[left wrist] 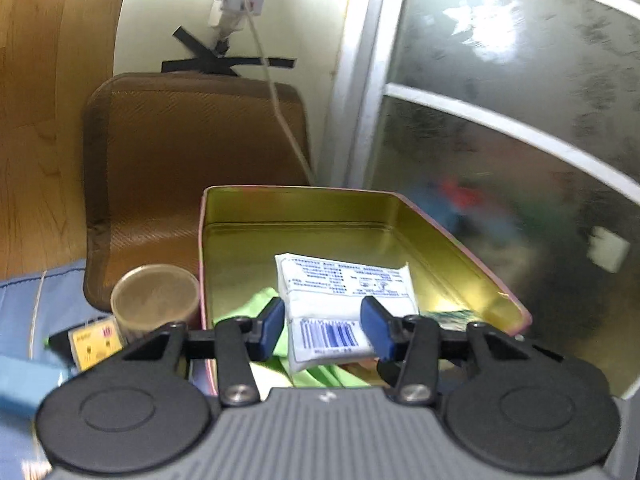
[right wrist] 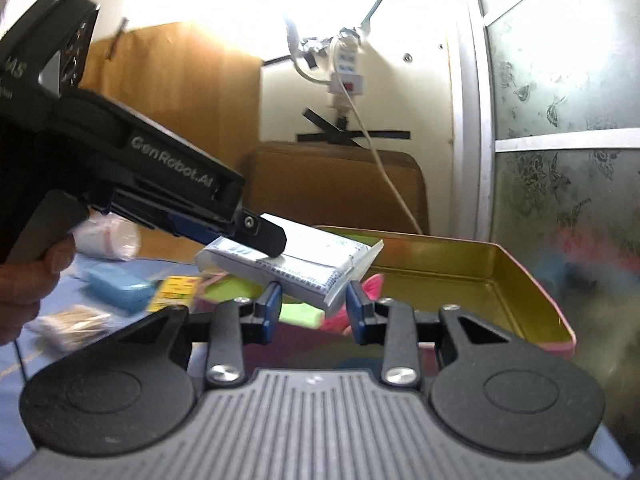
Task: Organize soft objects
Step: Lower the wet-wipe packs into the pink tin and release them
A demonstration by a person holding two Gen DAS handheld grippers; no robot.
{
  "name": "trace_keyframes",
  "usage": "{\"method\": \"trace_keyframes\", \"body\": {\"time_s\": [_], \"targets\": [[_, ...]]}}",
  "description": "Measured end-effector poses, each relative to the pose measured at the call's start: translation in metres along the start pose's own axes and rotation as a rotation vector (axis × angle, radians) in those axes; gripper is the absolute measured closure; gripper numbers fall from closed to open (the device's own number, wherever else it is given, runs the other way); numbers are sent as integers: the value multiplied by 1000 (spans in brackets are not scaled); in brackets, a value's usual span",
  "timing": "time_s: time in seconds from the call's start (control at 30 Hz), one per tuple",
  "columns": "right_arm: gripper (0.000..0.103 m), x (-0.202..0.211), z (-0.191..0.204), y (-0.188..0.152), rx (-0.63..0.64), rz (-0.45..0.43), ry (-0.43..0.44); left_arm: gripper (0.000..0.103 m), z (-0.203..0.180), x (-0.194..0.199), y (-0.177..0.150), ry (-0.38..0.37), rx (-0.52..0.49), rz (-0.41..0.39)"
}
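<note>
Blue cloth (left wrist: 16,300) w/ gold tin (left wrist: 460,248); left claw (left wrist: 322,326) grips white packet (left wrist: 344,300); right claw (right wrist: 312,308) wide.

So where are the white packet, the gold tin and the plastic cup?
white packet (left wrist: 344,292), left wrist view, on its printed face.
gold tin (left wrist: 472,256), left wrist view, on its right inner wall.
plastic cup (left wrist: 156,300), left wrist view, on its side.

Left tongs (left wrist: 323,328) pinch a white packet (left wrist: 344,304), tilted down; right tongs (right wrist: 312,306) stand parted, gripping nothing.

Blurred coloured shapes (left wrist: 460,200) behind the frosted glass door (left wrist: 520,120)
</note>
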State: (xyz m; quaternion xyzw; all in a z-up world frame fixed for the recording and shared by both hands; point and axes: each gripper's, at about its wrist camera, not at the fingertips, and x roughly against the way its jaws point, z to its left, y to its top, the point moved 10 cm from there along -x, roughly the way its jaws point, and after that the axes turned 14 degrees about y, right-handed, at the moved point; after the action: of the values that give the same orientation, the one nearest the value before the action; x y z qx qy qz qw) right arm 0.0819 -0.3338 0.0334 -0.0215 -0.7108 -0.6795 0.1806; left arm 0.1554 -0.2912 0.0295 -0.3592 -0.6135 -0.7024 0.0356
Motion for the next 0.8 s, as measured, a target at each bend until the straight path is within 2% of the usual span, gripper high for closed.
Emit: {"method": "trace_keyframes", "body": {"time_s": [0.17, 0.33, 0.43, 0.53, 0.8], "targets": [[66, -34, -20, -12, -37, 69, -2, 61, 6, -44, 3, 99, -35, 49], [61, -47, -23, -10, -33, 70, -32, 60, 9, -64, -2, 186, -79, 73], [61, -41, -19, -9, -54, 52, -38, 57, 8, -58, -3, 210, -93, 53], [56, -31, -14, -8, -71, 26, -44, 49, 10, -47, -4, 233, -100, 39], [56, 13, 16, -8, -82, -47, -55, 35, 15, -3, -17, 272, -112, -10]]}}
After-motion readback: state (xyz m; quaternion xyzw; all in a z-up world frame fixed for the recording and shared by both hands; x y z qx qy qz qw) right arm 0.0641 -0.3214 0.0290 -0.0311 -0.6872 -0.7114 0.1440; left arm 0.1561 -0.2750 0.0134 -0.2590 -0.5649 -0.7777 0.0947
